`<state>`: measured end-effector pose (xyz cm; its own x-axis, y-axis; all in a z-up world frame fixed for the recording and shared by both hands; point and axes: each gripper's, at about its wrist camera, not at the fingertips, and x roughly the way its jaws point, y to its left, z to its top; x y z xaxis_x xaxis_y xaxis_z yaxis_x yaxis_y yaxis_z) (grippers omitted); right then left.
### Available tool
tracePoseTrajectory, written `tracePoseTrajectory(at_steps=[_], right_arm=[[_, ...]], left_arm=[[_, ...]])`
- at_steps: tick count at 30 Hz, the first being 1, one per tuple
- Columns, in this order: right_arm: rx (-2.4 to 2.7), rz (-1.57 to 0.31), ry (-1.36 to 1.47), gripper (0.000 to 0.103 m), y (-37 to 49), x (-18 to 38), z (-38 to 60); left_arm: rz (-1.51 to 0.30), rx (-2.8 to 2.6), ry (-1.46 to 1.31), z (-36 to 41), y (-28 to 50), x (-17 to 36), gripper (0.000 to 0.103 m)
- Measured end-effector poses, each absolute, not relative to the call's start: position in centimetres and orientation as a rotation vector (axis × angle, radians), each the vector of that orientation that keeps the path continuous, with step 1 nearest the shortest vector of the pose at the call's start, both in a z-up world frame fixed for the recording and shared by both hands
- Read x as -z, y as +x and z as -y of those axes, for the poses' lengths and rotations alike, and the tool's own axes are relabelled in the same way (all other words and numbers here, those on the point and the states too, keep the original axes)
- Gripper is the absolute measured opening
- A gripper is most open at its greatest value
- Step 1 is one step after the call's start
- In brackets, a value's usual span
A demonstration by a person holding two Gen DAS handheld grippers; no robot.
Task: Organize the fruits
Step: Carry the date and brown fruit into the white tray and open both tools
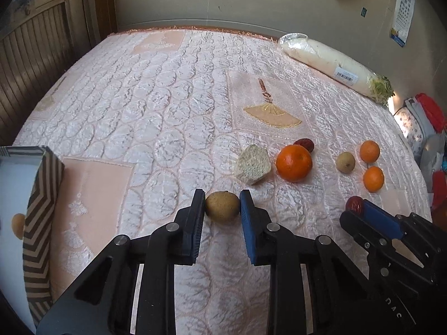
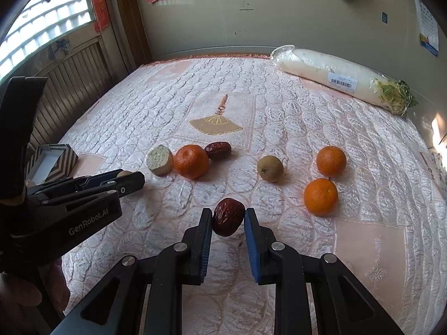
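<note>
My left gripper (image 1: 222,205) is shut on a brown longan (image 1: 222,207) just above the quilt. My right gripper (image 2: 228,217) is shut on a dark red date (image 2: 228,217); it also shows in the left wrist view (image 1: 354,204). On the quilt lie a large orange (image 1: 294,163), a second red date (image 1: 304,144), a pale cut chunk (image 1: 252,164), another longan (image 1: 345,162) and two small oranges (image 1: 369,151) (image 1: 373,179). A striped box (image 1: 42,195) at the left holds one orange fruit (image 1: 18,224).
A plastic-wrapped white radish (image 1: 332,65) lies at the far right edge of the quilt (image 1: 156,106). A wooden panel wall runs along the left. Bags and clutter (image 1: 427,128) sit off the right edge.
</note>
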<state>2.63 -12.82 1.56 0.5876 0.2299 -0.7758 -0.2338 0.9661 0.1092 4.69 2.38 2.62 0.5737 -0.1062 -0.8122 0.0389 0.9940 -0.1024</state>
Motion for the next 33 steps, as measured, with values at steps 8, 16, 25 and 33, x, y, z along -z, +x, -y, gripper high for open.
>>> tracePoseTrajectory(at_steps=[8, 16, 25, 33], right_arm=[[-0.322, -0.879, -0.009, 0.022, 0.8, -2.5, 10.6], [-0.394, -0.854, -0.024, 0.022, -1.2, -3.7, 7.1], [-0.503, -0.832, -0.066, 0.022, -3.1, -4.9, 1.8], [-0.604, -0.806, -0.112, 0.022, -4.1, -6.3, -3.5]], left_arm=[[-0.9, 0.027, -0.04, -4.6, 0.7, -5.3, 0.025], [-0.861, -0.06, -0.033, -8.5, -2.6, -6.7, 0.025], [-0.806, -0.173, -0.038, -13.7, -5.6, -8.2, 0.025], [-0.791, -0.276, -0.069, -18.6, -7.1, -8.5, 0.025]])
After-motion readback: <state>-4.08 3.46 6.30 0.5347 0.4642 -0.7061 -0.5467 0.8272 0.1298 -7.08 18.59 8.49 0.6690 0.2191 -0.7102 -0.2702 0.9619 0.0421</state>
